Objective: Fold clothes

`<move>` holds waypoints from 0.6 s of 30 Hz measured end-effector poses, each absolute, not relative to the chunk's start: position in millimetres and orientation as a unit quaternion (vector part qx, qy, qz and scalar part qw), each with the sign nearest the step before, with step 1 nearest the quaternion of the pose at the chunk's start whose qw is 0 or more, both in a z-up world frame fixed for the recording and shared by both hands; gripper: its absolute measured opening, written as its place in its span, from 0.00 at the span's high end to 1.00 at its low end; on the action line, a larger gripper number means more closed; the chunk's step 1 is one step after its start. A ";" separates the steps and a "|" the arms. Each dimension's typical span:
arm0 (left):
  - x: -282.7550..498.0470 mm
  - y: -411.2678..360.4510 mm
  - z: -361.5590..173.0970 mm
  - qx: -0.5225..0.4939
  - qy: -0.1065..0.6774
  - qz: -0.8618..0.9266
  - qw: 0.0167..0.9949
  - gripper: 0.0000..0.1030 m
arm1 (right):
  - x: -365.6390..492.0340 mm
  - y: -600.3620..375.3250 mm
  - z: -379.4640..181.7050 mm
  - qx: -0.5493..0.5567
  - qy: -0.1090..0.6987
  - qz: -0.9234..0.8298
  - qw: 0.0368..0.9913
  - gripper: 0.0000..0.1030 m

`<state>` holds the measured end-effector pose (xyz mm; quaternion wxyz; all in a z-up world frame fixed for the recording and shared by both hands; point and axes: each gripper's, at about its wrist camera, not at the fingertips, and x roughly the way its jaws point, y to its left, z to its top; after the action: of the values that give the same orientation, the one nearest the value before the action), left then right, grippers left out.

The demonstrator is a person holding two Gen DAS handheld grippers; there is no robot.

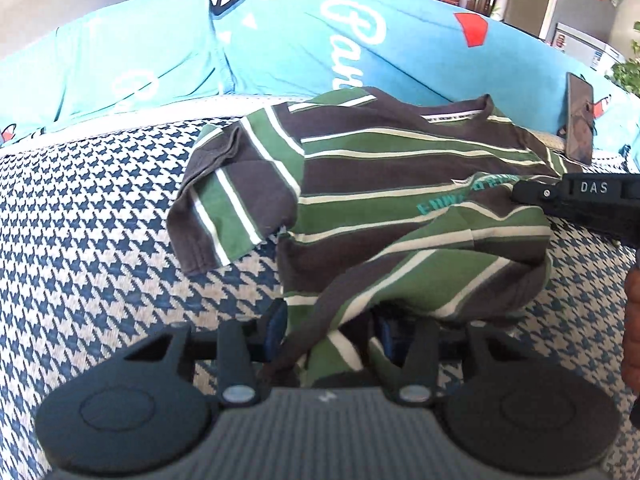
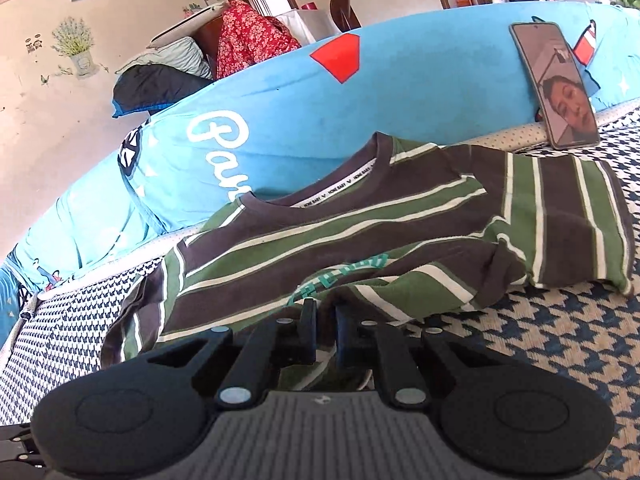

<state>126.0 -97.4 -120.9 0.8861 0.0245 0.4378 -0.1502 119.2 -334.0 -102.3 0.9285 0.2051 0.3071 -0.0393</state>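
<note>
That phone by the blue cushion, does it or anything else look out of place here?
Yes. The phone stands propped against the blue cushion with its screen lit, odd beside laundry. The striped T-shirt is merely rumpled, its lower edge bunched up where both grippers pinch it.

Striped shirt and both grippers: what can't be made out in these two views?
- Left wrist: bunched striped shirt hides the left gripper pads.
- Left wrist: right gripper cut off by the frame edge.
- Right wrist: right gripper hides the hem.
- Both: teal chest lettering folded, unreadable.
</note>
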 end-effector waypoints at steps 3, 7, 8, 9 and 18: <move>138.7 -90.3 -126.5 0.003 0.453 -0.128 0.882 0.54 | 130.9 -327.5 -109.5 0.209 0.306 -0.047 0.928 0.86; 154.8 -78.4 -134.9 -0.037 0.473 -0.103 0.874 0.45 | 137.5 -321.9 -110.6 0.204 0.309 -0.039 0.928 0.73; 158.5 -75.1 -136.8 -0.048 0.478 -0.098 0.872 0.44 | 137.7 -321.1 -108.9 0.204 0.309 -0.035 0.928 0.69; 160.9 -72.8 -138.1 -0.056 0.480 -0.095 0.870 0.44 | 136.4 -321.5 -105.1 0.204 0.307 -0.031 0.929 0.68; 163.4 -75.7 -140.3 -0.056 0.478 -0.078 0.873 0.44 | 103.7 -339.6 -81.7 0.182 0.330 -0.018 0.926 0.68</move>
<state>163.4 -75.7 -140.3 0.8731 -0.0557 0.4781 -0.0778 103.7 -339.6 -81.7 0.9260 0.1818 0.3304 -0.0180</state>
